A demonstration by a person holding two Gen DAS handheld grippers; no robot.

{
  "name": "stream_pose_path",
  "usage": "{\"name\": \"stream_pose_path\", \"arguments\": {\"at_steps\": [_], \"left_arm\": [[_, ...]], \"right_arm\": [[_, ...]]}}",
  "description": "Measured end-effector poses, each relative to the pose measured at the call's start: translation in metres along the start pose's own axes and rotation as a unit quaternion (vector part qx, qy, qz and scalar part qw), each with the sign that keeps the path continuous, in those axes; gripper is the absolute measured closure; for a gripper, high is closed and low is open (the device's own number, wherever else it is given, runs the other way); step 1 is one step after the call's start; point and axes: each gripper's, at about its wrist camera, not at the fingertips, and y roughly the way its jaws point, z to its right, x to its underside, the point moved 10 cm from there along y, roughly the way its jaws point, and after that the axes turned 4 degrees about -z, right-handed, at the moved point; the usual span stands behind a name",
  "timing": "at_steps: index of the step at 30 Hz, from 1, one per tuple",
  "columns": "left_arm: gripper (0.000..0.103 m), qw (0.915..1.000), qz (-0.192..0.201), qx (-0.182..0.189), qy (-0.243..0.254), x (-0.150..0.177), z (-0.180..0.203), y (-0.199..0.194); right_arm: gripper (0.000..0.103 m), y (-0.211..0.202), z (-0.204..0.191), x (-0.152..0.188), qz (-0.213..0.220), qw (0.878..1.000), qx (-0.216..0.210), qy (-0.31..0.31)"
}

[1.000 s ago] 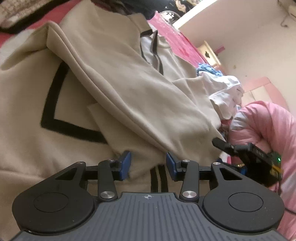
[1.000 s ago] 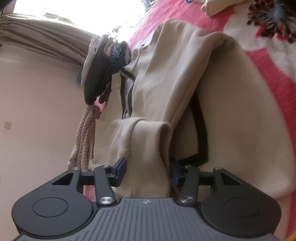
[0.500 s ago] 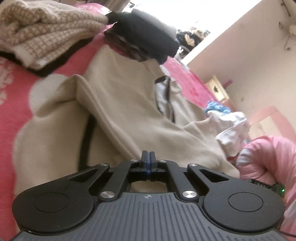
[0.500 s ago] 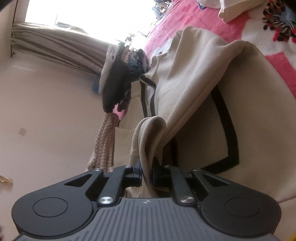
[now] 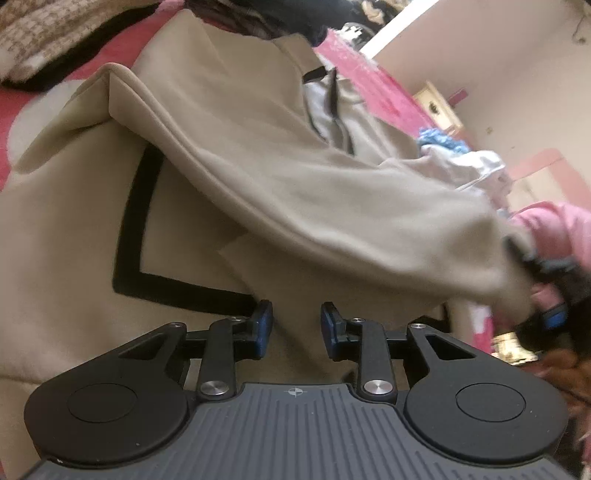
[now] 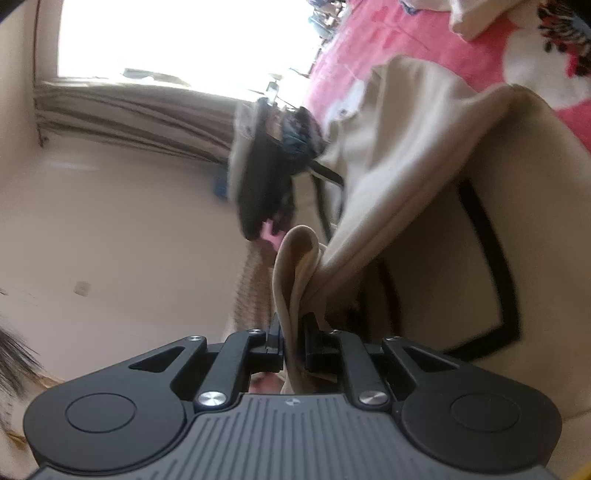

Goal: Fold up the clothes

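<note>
A beige garment with black stripe trim lies spread on a pink bedspread. One sleeve is pulled up and off to the right, where my right gripper grips its end. In the right wrist view, my right gripper is shut on a bunched fold of that beige sleeve. My left gripper hovers low over the garment's body near the black stripe corner. Its jaws are opening, and the blue pads press on nothing.
A knitted beige and brown pile lies at the upper left. Dark folded clothes sit beyond the garment. White and blue clothes are heaped at the right. A person's pink sleeve is beside them. A bright curtained window stands behind.
My right gripper closed on the sleeve fold and lifted it. My left gripper shut with nothing in it while drawn back, then came in close to the garment with its jaws apart again.
</note>
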Motion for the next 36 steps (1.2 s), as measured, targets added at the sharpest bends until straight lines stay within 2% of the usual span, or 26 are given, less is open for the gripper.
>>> {"name": "stream_pose_path", "arguments": {"at_steps": [2, 5, 11, 13, 16, 19, 20, 23, 24, 27, 29, 31, 33, 36], "left_arm": [[0.074, 1.0, 0.0, -0.008, -0.004, -0.001, -0.003, 0.001], [0.072, 0.9998, 0.006, -0.017, -0.008, -0.004, -0.006, 0.001], [0.067, 0.9964, 0.028, -0.063, 0.049, -0.012, -0.001, 0.002], [0.066, 0.9938, 0.031, -0.078, 0.073, -0.012, 0.0, 0.002], [0.059, 0.9905, 0.033, -0.092, 0.097, -0.013, 0.0, 0.004], [0.059, 0.9895, 0.038, -0.102, 0.095, -0.013, 0.001, 0.009], [0.059, 0.9883, 0.043, -0.108, 0.099, -0.014, 0.002, 0.009], [0.062, 0.9857, 0.057, -0.119, 0.104, -0.014, 0.004, 0.01], [0.064, 0.9851, 0.062, -0.122, 0.104, -0.014, 0.004, 0.01], [0.077, 0.9828, 0.079, -0.134, 0.101, -0.016, 0.003, 0.009], [0.092, 0.9806, 0.088, -0.148, 0.094, -0.017, 0.0, 0.007], [0.099, 0.9795, 0.096, -0.157, 0.083, -0.019, -0.001, 0.003], [0.101, 0.9776, 0.107, -0.164, 0.076, -0.022, 0.0, -0.004], [0.101, 0.979, 0.12, -0.156, 0.054, -0.03, -0.002, -0.024]], "right_arm": [[0.092, 0.002, -0.006, -0.005, 0.004, 1.0, -0.01, -0.001], [0.092, 0.004, -0.006, -0.006, 0.006, 1.0, 0.015, -0.026], [0.087, 0.002, 0.012, 0.009, -0.008, 0.993, 0.096, -0.07], [0.08, 0.0, 0.019, 0.014, -0.016, 0.992, 0.108, -0.07], [0.079, 0.0, 0.031, 0.021, -0.03, 0.991, 0.119, -0.056], [0.079, 0.002, 0.036, 0.027, -0.049, 0.988, 0.136, -0.06], [0.08, 0.001, 0.035, 0.029, -0.053, 0.986, 0.141, -0.072], [0.095, -0.005, 0.02, 0.03, -0.05, 0.98, 0.153, -0.116], [0.097, -0.007, 0.013, 0.029, -0.046, 0.979, 0.15, -0.129], [0.098, -0.015, -0.012, 0.026, -0.033, 0.981, 0.12, -0.147], [0.098, -0.014, -0.026, 0.022, -0.024, 0.986, 0.087, -0.142], [0.098, -0.012, -0.037, 0.015, -0.01, 0.991, 0.045, -0.127], [0.098, -0.01, -0.046, 0.007, 0.003, 0.994, 0.003, -0.108], [0.098, -0.007, -0.058, -0.003, 0.015, 0.995, -0.031, -0.092]]}}
